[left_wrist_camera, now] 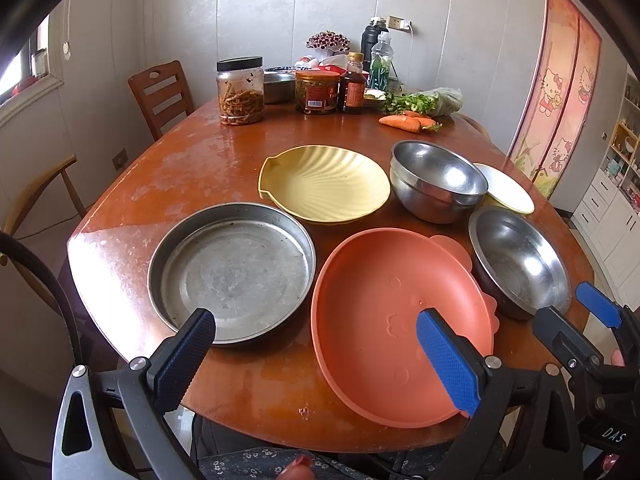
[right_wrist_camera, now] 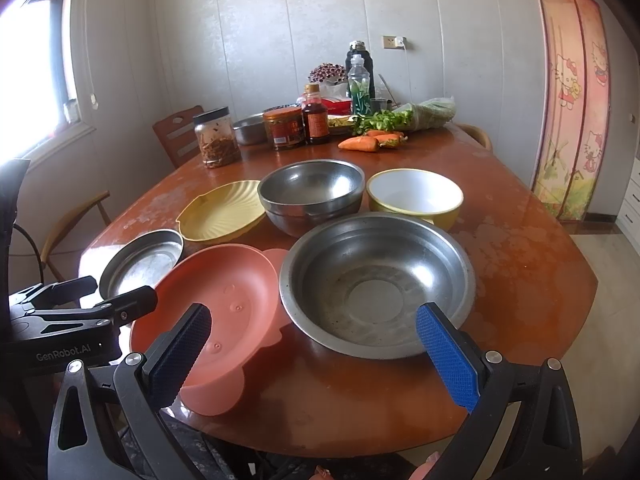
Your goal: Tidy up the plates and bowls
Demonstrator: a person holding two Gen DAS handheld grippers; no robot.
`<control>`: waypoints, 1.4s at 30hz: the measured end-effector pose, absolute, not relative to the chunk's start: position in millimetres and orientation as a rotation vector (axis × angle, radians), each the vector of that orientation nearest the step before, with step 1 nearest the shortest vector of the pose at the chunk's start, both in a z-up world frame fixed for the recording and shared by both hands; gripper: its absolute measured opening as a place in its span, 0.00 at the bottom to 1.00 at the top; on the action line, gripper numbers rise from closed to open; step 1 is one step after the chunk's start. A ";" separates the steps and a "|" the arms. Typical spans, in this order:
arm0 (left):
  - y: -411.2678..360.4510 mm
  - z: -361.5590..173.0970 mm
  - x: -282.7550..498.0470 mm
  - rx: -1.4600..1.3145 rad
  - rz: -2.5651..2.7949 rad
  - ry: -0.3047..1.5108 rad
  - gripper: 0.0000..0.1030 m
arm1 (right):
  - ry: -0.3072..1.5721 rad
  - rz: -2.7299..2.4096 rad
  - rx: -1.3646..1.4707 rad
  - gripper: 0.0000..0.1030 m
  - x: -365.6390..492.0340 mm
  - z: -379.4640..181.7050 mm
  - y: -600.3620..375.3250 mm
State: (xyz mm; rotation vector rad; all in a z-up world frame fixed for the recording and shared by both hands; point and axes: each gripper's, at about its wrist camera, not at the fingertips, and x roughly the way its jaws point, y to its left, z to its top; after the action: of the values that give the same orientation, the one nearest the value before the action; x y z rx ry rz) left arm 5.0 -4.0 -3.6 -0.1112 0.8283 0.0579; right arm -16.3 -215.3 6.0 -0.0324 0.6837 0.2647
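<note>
Dishes sit in a loose cluster at the near end of the worn reddish-brown desk (left_wrist_camera: 192,168). Near-left: round metal pan (left_wrist_camera: 232,274), flat-bottomed, dull grey w/ scuffs & stains. Just right of it, salmon-orange plastic plate (left_wrist_camera: 384,320), w/ a faint embossed face and lobed tabs at the rim, its near edge at the desk's edge. Right of that, wide steel bowl (right_wrist_camera: 376,284), scratched, ring mark in the base, touching or overlapping the orange plate's rim. Behind: pale yellow shell-ribbed plate (left_wrist_camera: 324,182), then two nested shiny steel bowls (right_wrist_camera: 312,196), then a yellow bowl w/ white inside (right_wrist_camera: 416,196), close beside them. Left gripper (left_wrist_camera: 316,356) hovers over pan & orange plate, fingers wide, holding nothing. Right gripper (right_wrist_camera: 312,352) hovers near orange plate & wide bowl, fingers wide too, empty. Jars, bottles & carrots (left_wrist_camera: 408,122) at the far end.
</note>
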 end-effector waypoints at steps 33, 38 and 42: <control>-4.1 0.4 1.4 -0.107 0.063 0.830 0.99 | 0.698 0.301 -0.052 0.99 -17.2 5.1 -211.7; -2.8 0.0 -0.8 -0.113 0.059 0.833 0.99 | 0.707 0.312 -0.051 0.99 -17.5 4.1 -209.2; -0.7 -0.2 -2.5 -0.120 0.056 0.836 0.99 | 0.715 0.323 -0.051 0.99 -17.6 2.7 -206.7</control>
State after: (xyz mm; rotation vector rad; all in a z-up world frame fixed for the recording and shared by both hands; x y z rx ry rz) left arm -2.5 -0.7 -0.2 -0.1203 0.8360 0.0564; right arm -17.6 -206.7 2.7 -0.0507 0.7152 0.3235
